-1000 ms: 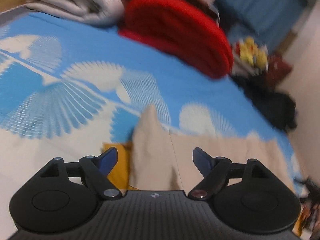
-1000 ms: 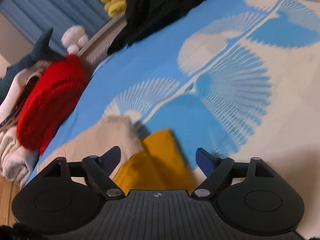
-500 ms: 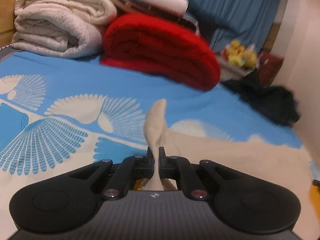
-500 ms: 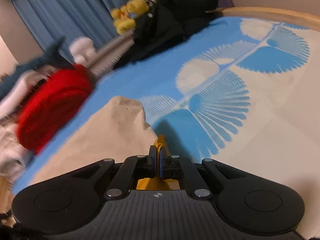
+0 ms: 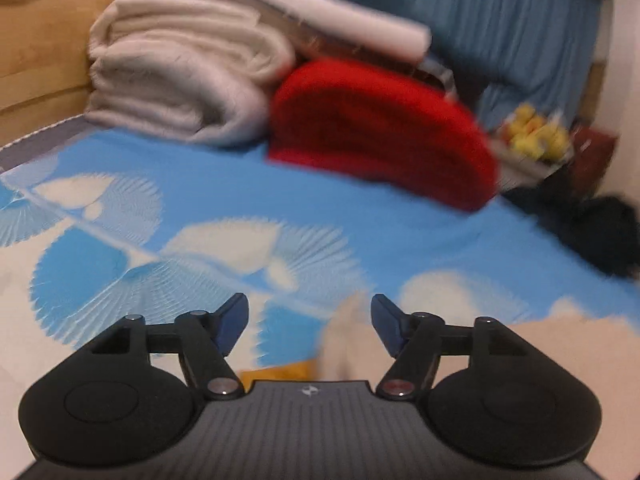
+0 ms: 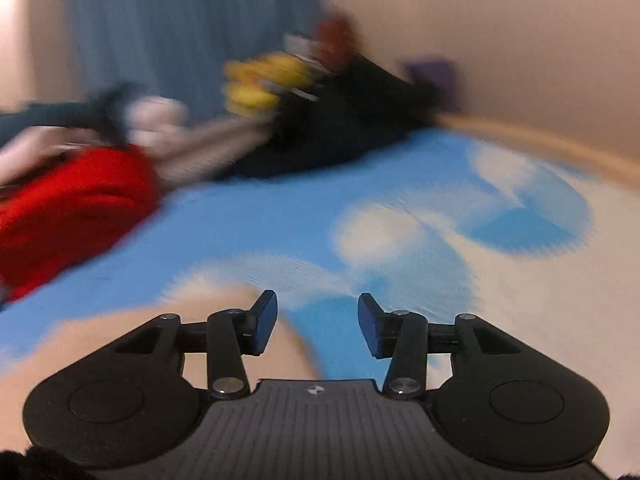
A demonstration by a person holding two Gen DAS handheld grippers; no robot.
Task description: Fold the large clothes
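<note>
Blue/white bedsheet point(image 5: 248, 200) w/ red blanket point(image 5: 380, 132), blue curtain point(image 5: 500, 32) behind.

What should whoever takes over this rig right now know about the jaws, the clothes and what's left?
Left gripper: jaws have just been opening, no longer pinching; a fold of the beige garment stands between them, unpressed.
Right gripper: jaws also just opening, nothing between them.
Beige garment lies on the blue patterned bedsheet, with a yellow garment showing beside it.
Done: both corners just released.
Left: cannot tell how far the fold has got; check the layout, then regrasp.
</note>
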